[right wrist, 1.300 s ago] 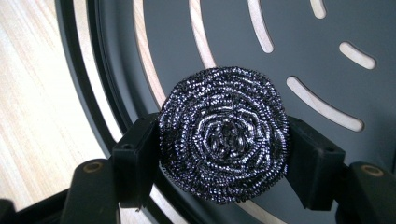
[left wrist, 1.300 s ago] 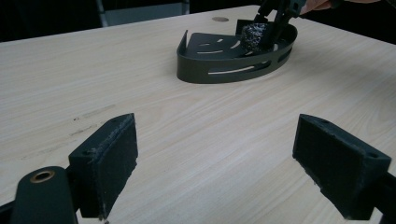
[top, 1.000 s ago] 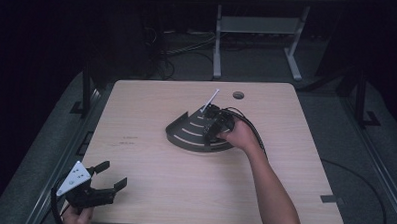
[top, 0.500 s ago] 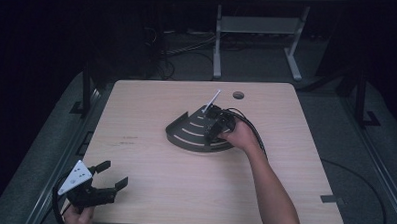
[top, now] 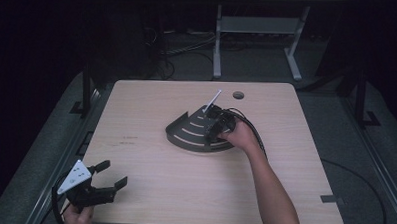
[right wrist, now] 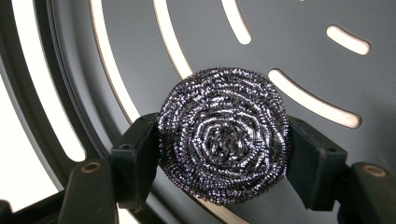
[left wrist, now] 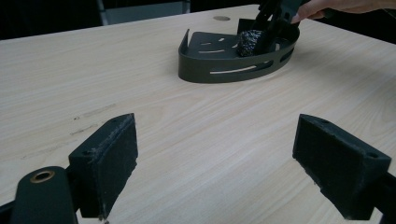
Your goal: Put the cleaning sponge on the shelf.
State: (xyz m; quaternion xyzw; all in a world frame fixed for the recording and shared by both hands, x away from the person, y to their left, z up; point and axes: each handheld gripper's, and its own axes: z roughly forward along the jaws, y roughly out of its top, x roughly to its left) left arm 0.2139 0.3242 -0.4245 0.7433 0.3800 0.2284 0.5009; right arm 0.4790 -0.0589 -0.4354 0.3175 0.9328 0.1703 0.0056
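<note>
A dark quarter-round slotted tray point(top: 188, 136) lies in the middle of the wooden table point(top: 151, 105). My right gripper point(top: 217, 126) reaches into it from the right, shut on a round steel-wool scourer point(right wrist: 223, 135). In the right gripper view both pads point(right wrist: 137, 158) press the scourer's sides just over the tray floor point(right wrist: 303, 56), and the jaws have just been opening slightly with the scourer still between them. The left gripper view shows the scourer point(left wrist: 250, 41) inside the tray point(left wrist: 224, 70). My left gripper point(top: 113, 172) stands open at the table's near left corner, nothing between its jaws point(left wrist: 229, 168).
A round cable hole point(top: 238, 95) sits in the table behind the tray. The right gripper's cable point(top: 253, 134) loops over the table to the tray's right. Bare wood stretches between the left gripper and the tray. A metal stand point(top: 259, 29) is on the floor beyond.
</note>
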